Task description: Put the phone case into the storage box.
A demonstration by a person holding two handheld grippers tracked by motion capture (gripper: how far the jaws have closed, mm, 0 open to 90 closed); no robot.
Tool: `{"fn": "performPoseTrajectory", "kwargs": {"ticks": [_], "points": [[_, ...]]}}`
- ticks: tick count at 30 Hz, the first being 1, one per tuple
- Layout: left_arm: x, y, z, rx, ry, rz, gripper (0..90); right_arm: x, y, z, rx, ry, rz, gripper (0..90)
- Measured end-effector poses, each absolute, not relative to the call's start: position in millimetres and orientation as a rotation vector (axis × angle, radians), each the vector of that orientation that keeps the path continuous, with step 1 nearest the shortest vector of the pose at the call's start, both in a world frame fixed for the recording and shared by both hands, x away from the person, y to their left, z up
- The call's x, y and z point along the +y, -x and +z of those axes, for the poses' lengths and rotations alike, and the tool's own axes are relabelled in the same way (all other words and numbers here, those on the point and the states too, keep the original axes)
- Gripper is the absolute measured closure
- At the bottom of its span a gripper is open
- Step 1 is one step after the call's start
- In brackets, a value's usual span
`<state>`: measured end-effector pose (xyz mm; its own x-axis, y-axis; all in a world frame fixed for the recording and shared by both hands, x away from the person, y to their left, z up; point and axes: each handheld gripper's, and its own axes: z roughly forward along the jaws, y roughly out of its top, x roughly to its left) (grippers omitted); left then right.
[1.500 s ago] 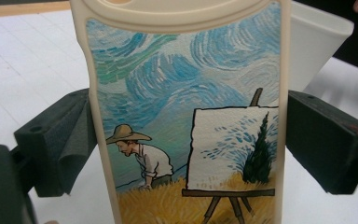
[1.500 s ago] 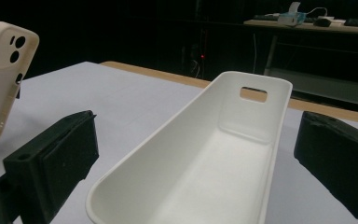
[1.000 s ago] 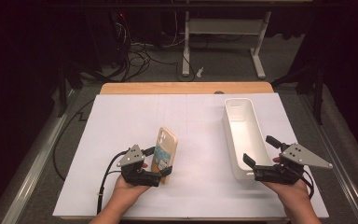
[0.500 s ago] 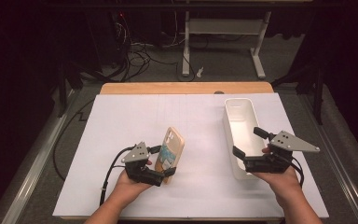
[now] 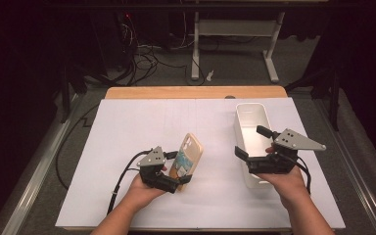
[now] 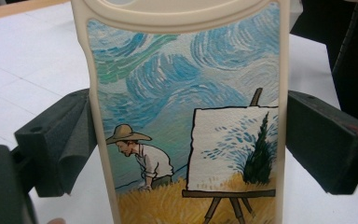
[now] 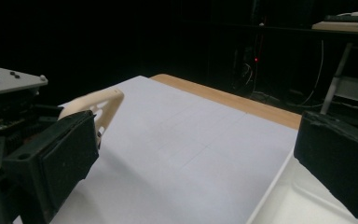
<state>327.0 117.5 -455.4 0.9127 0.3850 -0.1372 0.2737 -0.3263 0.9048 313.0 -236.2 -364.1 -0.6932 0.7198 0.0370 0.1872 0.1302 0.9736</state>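
**Phone case held upright, bin waiting off to the side**

Phone case [image 6: 186,116], cream-rimmed with a painted field scene on its back, stands on end between the jaws of the left gripper [image 5: 176,177]. Both pads press its long edges, so the grip is closed on the case. In the high view the case [image 5: 190,155] leans slightly, its top rising beyond the jaws and away from the person.

Right gripper [image 5: 254,149] has its jaws spread wide, nothing between them. One jaw sits over the near wall of the white bin [image 5: 248,110], the other outside it. The case lies well apart, off the left-hand jaw of this gripper's own view [image 7: 95,105].

Risks, as I judge them:
- Grip is on thin rounded rims only. A flexible case could bow or pop out sideways if squeezed harder or swung fast.
- Most of the case stands beyond the pads, so any knock on its top against the bin wall would lever it loose.
- Right gripper and its grey plate [image 5: 298,139] crowd the bin's near end; a handover or drop there risks a clash of jaws.

Room: white table cover [image 5: 142,122] ahead of the left gripper is bare. The bin's far end is free. Table's near edge runs close behind both hands [image 5: 144,193].
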Motion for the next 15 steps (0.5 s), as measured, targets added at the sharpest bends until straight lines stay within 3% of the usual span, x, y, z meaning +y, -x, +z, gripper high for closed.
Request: {"fn": "performPoseTrajectory", "kwargs": {"ticks": [15], "points": [[111, -320, -457, 0.370, -1.916, 0.029, 8.9, -227, -303, -364, 2.031, -0.785, 1.656, 0.1]]}}
